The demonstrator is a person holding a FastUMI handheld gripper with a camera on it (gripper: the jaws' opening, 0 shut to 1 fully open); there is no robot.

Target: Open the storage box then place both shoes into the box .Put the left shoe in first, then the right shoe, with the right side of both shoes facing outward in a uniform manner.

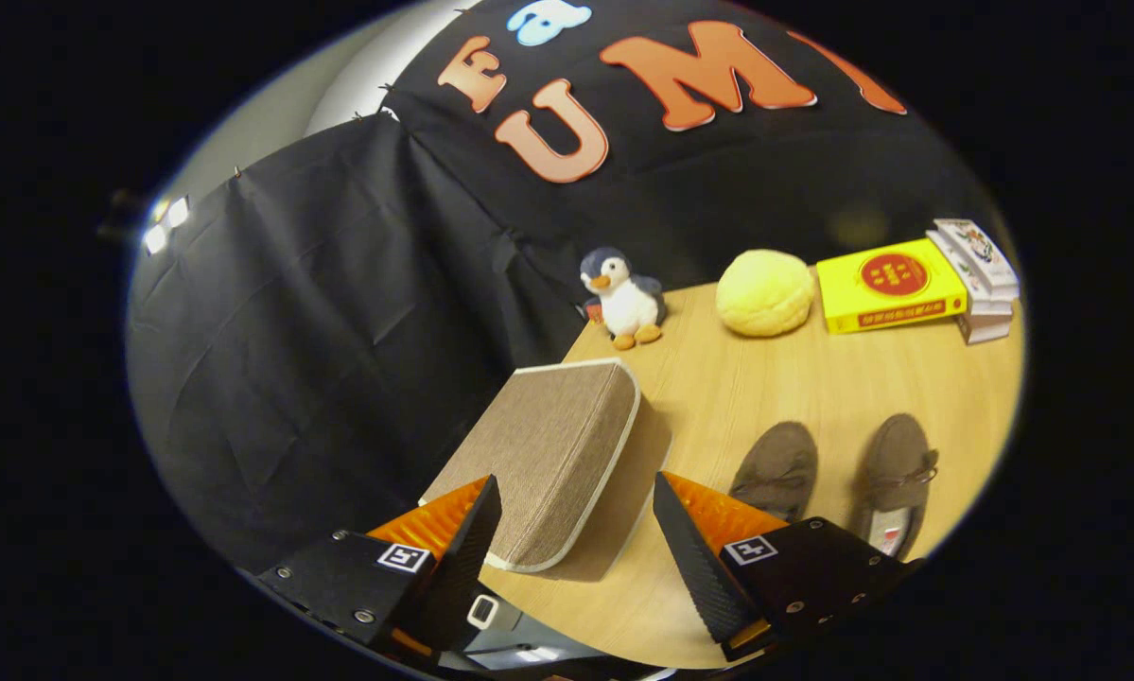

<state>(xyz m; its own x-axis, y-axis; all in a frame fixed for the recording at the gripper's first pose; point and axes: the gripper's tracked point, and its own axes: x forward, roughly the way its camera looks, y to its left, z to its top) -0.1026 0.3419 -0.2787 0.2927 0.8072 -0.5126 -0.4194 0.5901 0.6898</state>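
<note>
Gripper [576, 492] fingers spread wide, nothing held; closed storage box [543, 454] just ahead between them; two shoes [836, 473] side by side beyond right finger on table [746, 378].

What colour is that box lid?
Tan woven fabric with pale edging, on the box lid in the gripper view.

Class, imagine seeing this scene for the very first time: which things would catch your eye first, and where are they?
The fabric-covered storage box, lid closed, sits just ahead of the open gripper, between its fingers. Two brown shoes lie side by side beside it on the wooden table. Beyond, a toy penguin and yellow plush ball stand near the booth wall.
</note>
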